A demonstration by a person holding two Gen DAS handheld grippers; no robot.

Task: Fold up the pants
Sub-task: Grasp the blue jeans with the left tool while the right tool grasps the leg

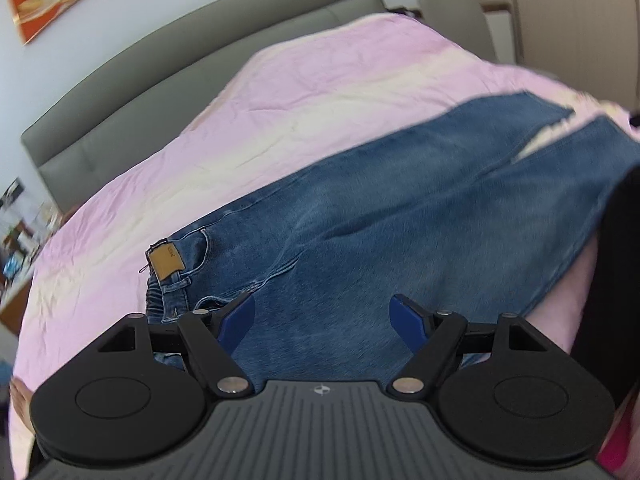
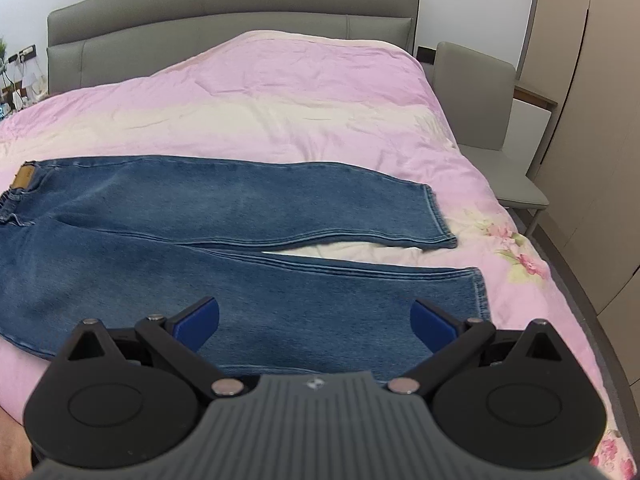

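Both tools are standing wide open with nothing between their blue pads. You are holding your left tool (image 1: 322,320) above the near edge of the blue denim jeans (image 1: 360,216), close to the waist end, and your right tool (image 2: 315,320) above the near trouser leg, close to its hem.

The jeans (image 2: 200,240) are lying flat and unfolded on the pink bed cover with the pale cream band (image 2: 280,112), which is spreading over the whole bed. In the right wrist view the waistband is sitting at the left, with its tan leather brand patch (image 2: 23,177) at the far left corner, and the two legs are running to the right. The far leg is ending in a hem near the floral print on the cover, the near leg is ending just beyond your right tool, and a narrow wedge of cover is showing between them toward the hems.

In the left wrist view the same patch (image 1: 166,262) is sitting left of your left tool, and the picture is blurring toward the leg ends.

Beyond the bed, the grey padded headboard (image 2: 224,12) is standing against the wall, and a grey chair (image 2: 480,92) is standing at the right side of the bed.
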